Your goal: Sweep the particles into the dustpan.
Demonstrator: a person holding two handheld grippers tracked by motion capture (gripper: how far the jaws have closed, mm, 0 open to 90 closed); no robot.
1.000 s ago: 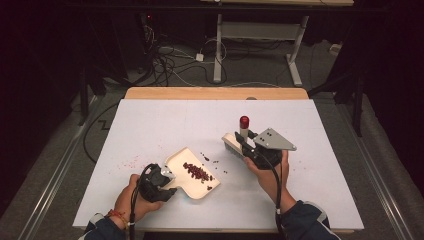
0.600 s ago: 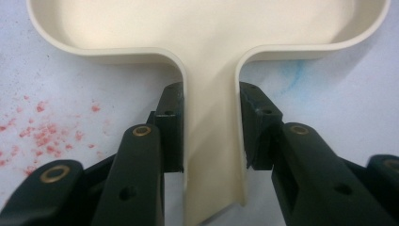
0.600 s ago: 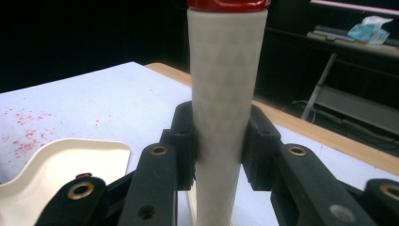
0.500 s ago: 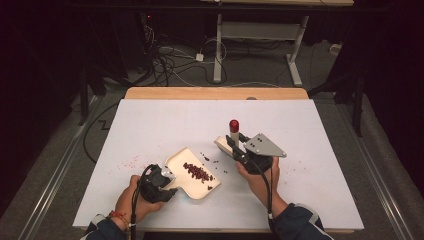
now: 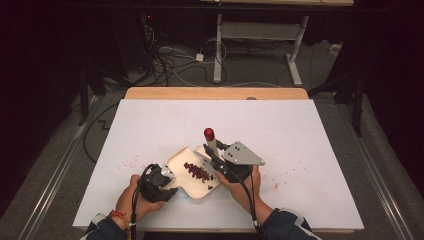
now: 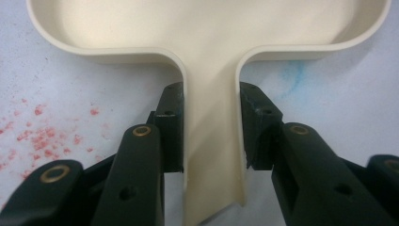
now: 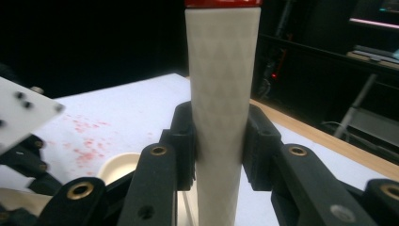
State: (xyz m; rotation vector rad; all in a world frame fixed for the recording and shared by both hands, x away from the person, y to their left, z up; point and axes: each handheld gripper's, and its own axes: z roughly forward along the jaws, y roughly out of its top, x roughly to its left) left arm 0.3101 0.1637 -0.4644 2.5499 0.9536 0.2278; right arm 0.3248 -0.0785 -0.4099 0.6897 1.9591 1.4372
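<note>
While the white-topped table (image 5: 310, 150) carries pink-red stains on its left side and a fainter scatter to the right, most of what matters sits near its front edge. The cream plastic dustpan-shaped tray (image 5: 186, 159) lies flat there, its narrow handle pointing toward the person, with a heap of small dark red beans (image 5: 198, 171) across its floor. The left gripper (image 6: 211, 127) has its jaws pressed against both sides of that handle, pinching it, and the left hand (image 5: 131, 200) rests low behind it. The right gripper (image 7: 219, 141) is clamped around a white textured cylindrical handle with a red cap (image 5: 210, 140), which stands nearly upright at the tray's far right edge; its lower end is hidden behind the jaws, so I cannot tell whether it is a brush, a scraper or a scoop, nor whether it touches the tray.

Several things could go wrong from here, as I judge it. The tray's walls are low and its mouth open — a sweep or tilt that is too brisk would send beans over the rim onto the table, and a few loose ones (image 5: 214, 186) already lie near the tray's near right corner. The handle grip is narrow and smooth, so a push from the tool could twist the tray in the jaws. The tall tool, held near mid-length, may also pivot if its tip snags.
</note>
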